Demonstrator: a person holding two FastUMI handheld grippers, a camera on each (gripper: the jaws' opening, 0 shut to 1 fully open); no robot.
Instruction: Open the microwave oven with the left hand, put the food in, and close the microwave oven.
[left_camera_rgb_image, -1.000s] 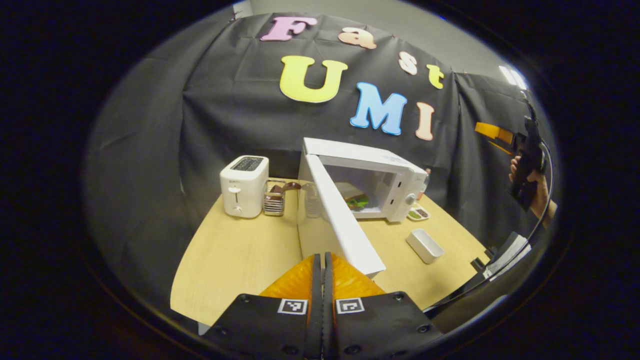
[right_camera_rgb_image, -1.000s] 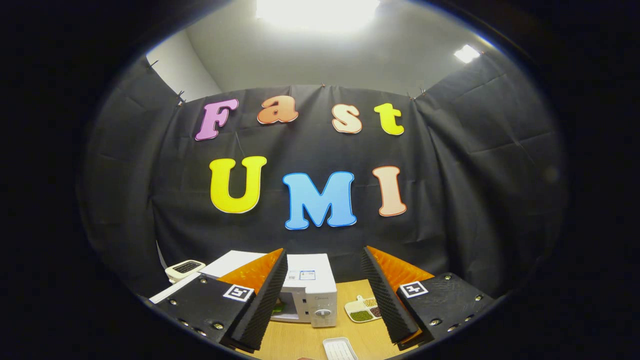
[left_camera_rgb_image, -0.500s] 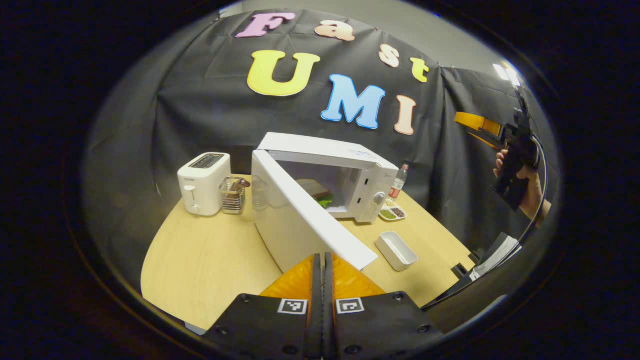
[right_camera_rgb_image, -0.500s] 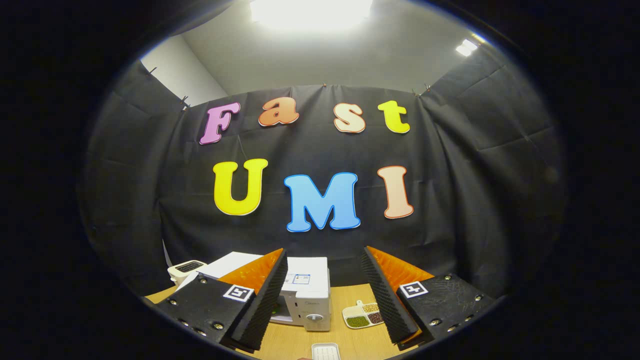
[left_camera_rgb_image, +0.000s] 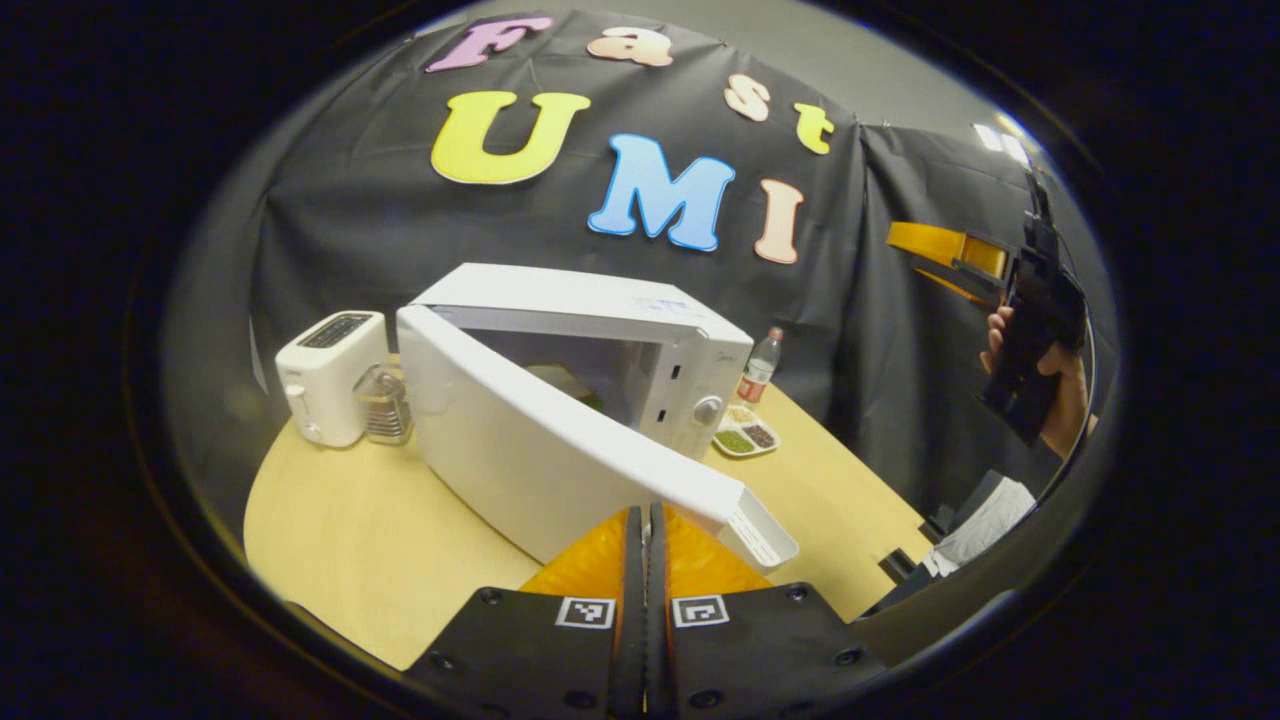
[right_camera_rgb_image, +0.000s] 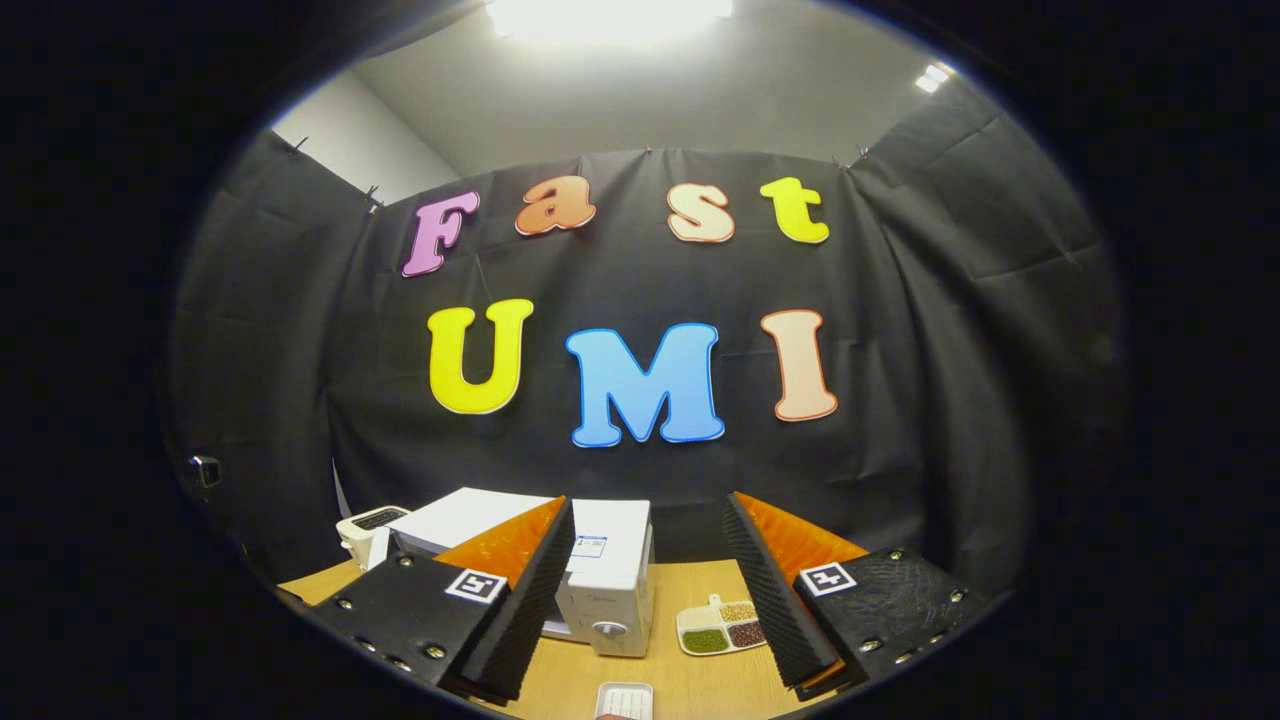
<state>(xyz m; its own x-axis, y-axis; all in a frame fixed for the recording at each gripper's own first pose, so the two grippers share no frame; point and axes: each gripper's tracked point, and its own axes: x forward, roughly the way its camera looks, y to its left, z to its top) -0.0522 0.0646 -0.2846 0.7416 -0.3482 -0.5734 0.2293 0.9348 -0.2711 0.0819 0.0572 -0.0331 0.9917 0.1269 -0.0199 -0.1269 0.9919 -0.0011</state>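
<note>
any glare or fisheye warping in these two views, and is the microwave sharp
Right gripper view: the ceiling light is blown out to pure white, and a smaller lamp glares at upper right. Left gripper view: the microwave is fairly sharp, but its open door bows into a curve and the table edge bends, plain fisheye distortion; the interior is dim.

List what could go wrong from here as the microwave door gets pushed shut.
1. The left gripper, fingers together, meets the white microwave door only near its free edge, so it may slide off the edge mid-swing.
2. The food inside the white microwave oven sits near the opening; if it protrudes, the door could catch it.
3. A hard push might shove the oven across the pale wooden table toward the white toaster.
</note>
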